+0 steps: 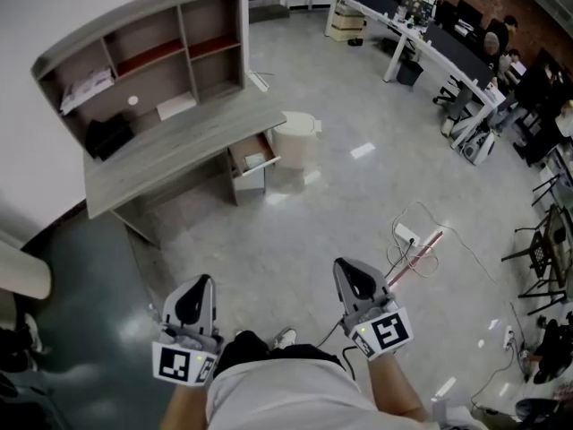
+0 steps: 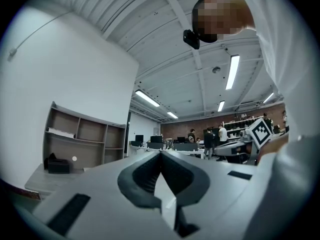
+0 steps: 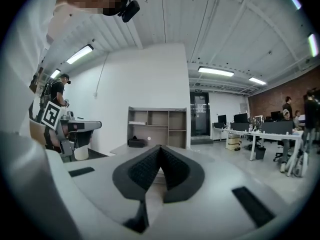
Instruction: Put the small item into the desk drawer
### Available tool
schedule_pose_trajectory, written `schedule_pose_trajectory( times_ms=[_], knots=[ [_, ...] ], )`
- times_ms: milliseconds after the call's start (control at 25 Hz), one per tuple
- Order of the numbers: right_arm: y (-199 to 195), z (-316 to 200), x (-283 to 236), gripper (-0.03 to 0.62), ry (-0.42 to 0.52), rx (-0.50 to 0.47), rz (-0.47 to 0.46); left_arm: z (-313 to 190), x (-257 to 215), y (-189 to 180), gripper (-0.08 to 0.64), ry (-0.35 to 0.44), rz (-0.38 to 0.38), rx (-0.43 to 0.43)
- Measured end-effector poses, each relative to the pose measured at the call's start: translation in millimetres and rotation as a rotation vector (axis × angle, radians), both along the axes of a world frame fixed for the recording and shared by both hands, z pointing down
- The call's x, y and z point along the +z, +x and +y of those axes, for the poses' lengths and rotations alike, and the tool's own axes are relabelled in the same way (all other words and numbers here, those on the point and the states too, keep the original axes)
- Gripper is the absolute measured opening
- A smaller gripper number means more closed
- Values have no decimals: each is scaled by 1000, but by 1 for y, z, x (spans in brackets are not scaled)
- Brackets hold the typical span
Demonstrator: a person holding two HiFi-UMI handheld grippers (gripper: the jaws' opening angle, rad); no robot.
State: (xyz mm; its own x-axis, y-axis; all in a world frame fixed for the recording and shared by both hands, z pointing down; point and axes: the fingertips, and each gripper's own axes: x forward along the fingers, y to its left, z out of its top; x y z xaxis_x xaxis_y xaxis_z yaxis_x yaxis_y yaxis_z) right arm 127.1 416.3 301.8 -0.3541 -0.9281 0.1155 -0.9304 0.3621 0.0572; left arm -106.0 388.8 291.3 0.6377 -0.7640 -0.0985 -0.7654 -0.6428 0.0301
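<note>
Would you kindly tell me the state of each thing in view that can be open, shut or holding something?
Desk drawer: pulled open.
Left gripper: jaws shut, nothing between them.
Right gripper: jaws shut, nothing between them.
White bin: lid seems to be down.

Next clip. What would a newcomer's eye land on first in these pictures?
The grey desk with its shelf unit stands at the upper left against the white wall, its drawer hanging open beside a white bin. At the bottom, the left gripper and right gripper are held out over the floor, both shut and empty, well short of the desk.
</note>
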Motion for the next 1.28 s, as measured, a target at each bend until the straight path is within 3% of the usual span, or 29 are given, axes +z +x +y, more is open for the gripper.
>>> schedule_pose_trajectory(
  times_ms=[320,600,960,1120,1280],
  knots=[
    [22,6,23,21,-55,-17,-19,6,15,17,17,-44,-14,-29],
    [37,-41,36,21,-89,-20,-5,-45,33,37,17,-76,2,-23],
    [15,-183,33,21,-116,-57,33,-177,40,25,17,-101,45,-27],
    [-5,-254,25,21,-117,-74,82,-247,37,25,17,-98,78,19],
    [-11,-297,23,21,-122,-45,75,-292,38,29,17,-128,85,77]
  ],
)
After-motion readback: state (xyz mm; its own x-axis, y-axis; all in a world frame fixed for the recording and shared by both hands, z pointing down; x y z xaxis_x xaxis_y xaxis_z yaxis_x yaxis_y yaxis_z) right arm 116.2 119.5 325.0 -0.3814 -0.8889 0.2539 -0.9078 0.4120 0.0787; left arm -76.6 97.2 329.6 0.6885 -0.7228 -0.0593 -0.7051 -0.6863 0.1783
